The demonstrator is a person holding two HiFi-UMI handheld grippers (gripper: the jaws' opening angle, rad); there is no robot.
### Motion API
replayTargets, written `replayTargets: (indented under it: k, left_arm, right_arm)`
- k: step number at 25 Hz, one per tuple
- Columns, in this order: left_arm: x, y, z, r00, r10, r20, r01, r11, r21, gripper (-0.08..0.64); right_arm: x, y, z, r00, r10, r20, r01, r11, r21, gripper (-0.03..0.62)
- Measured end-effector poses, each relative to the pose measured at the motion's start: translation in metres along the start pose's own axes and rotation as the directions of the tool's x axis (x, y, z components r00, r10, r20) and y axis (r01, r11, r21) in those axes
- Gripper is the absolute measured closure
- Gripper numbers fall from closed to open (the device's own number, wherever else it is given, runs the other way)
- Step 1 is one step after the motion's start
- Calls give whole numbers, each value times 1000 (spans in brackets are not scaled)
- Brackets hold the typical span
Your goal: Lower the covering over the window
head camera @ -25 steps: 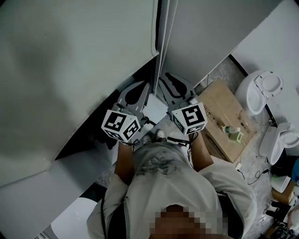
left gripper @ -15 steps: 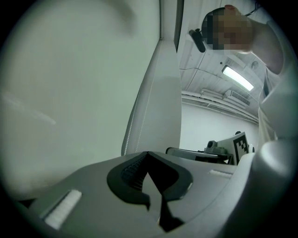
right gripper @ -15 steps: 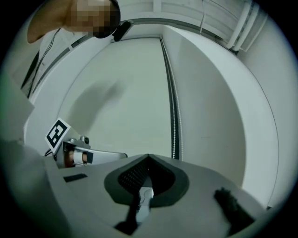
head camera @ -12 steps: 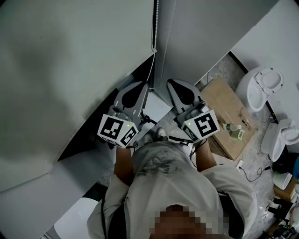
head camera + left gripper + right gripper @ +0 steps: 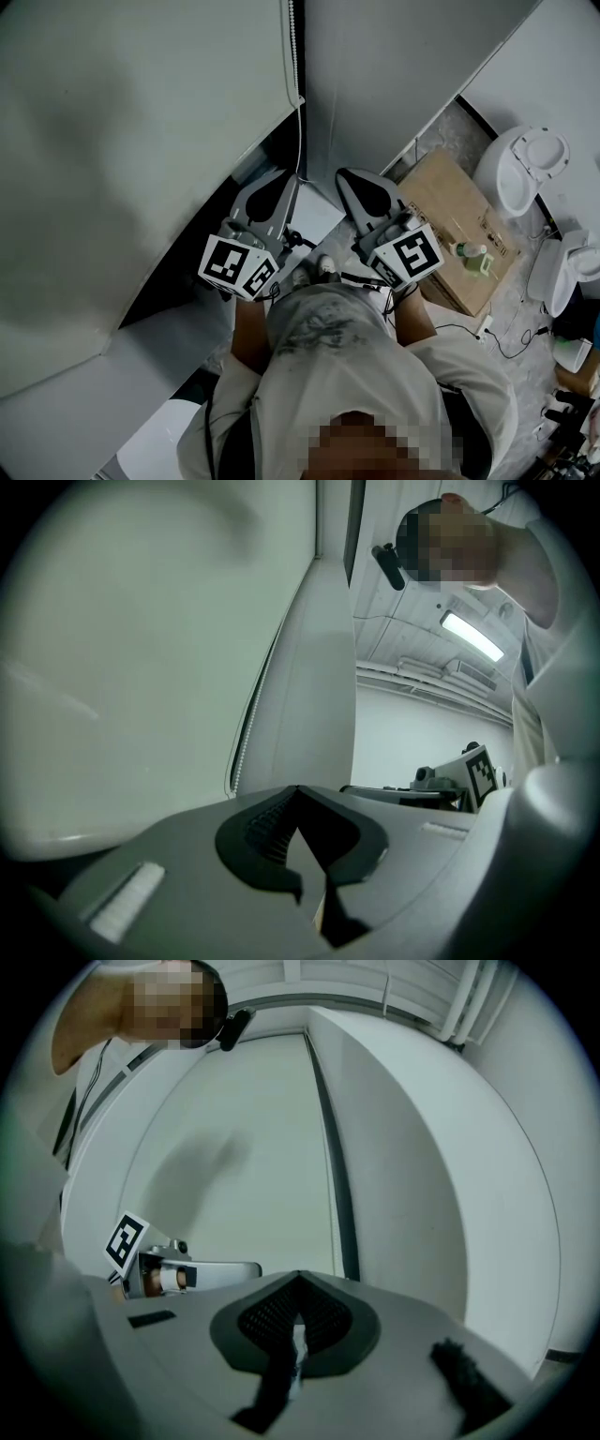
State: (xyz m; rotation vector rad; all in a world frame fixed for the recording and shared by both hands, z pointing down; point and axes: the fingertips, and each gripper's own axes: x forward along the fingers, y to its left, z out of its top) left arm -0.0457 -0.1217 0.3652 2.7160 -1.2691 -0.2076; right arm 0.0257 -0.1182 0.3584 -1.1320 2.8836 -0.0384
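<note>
Update: right claw [image 5: 345, 174] was wide a second ago, now fully closed. There's a thin white sliver pinched between its pads in the right gripper view. I read that as the white bead chain [image 5: 299, 141], can't confirm. Left claw [image 5: 289, 176] unchanged: closed tight throughout. In the head view the chain runs straight down to its tip, so it's probably pinching it too. Looks like a fresh re-grip, so the next pull can start. Pale grey roller blind [image 5: 141, 141] hangs at upper left, lower corner above both claws, dark uncovered gap below it. Corner hasn't clearly dropped over the last second; the small shift could be head motion. Task partway at best.
</note>
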Motion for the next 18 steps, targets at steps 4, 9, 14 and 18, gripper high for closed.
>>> replayTargets:
  k: [4,9,14,18]
  left_arm:
    - [3,-2,-1,1000,-18,3,18,1000,7,554]
    - [6,0,0,1000,-26,0,26,1000,7,554]
    - [9,1,2,1000,-29,5,29,1000,8,554]
    - [11,1,3,999,-33,5,33,999,11,554]
  right_arm:
    - [-1,-1,4,1000,-4,7,4,1000,-3,577]
    - [0,-2,5,1000,-10,5,10,1000,-7,577]
    - [2,-3,8,1000,-9,8,9,1000,-16,577]
    - [2,-4,8,1000,-5,1,5,1000,-27,577]
